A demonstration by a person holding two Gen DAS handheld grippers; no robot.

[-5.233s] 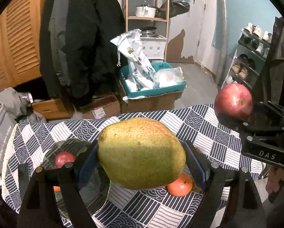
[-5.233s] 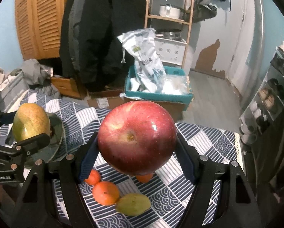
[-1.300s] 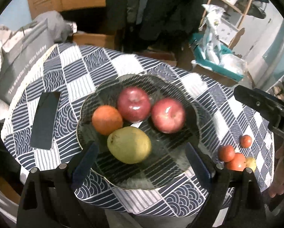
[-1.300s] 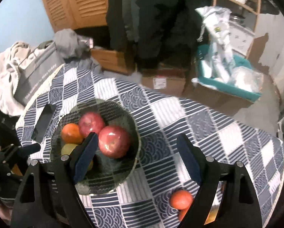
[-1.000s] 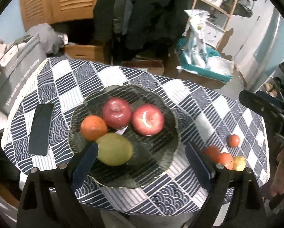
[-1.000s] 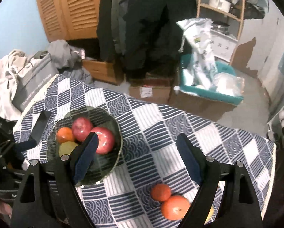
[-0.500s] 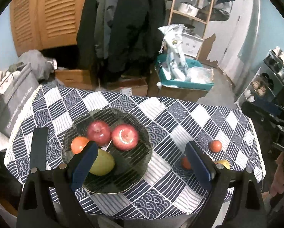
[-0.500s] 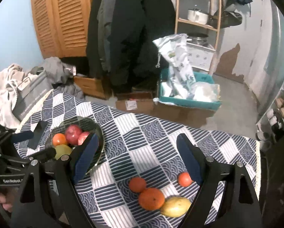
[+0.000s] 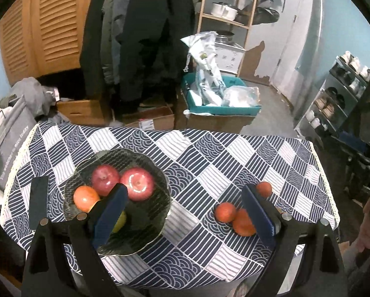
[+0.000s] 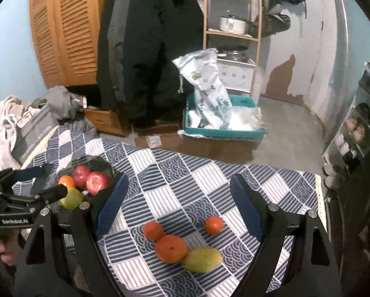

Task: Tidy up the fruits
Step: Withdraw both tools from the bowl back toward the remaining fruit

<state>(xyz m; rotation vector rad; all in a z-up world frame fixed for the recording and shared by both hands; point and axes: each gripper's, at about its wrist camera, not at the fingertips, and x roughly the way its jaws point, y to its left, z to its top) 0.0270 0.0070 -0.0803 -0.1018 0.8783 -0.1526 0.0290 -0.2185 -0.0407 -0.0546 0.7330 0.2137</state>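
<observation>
Left tongs (image 9: 185, 212) and right tongs (image 10: 177, 205) both spread wide, nothing between the pads, above the checked worktop (image 9: 209, 153). Glass bowl (image 9: 145, 237) on its left side holds two red apples (image 9: 136, 184), an orange (image 9: 86, 198), a pear (image 10: 72, 199). Loose on the right: big orange (image 10: 170, 248), two small tangerines (image 10: 153, 231), mango (image 10: 201, 259) touching the big orange.

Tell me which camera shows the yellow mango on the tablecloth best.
The right wrist view: the mango lies whole beside the large orange. In the left wrist view the left claw's finger hides it.
</observation>
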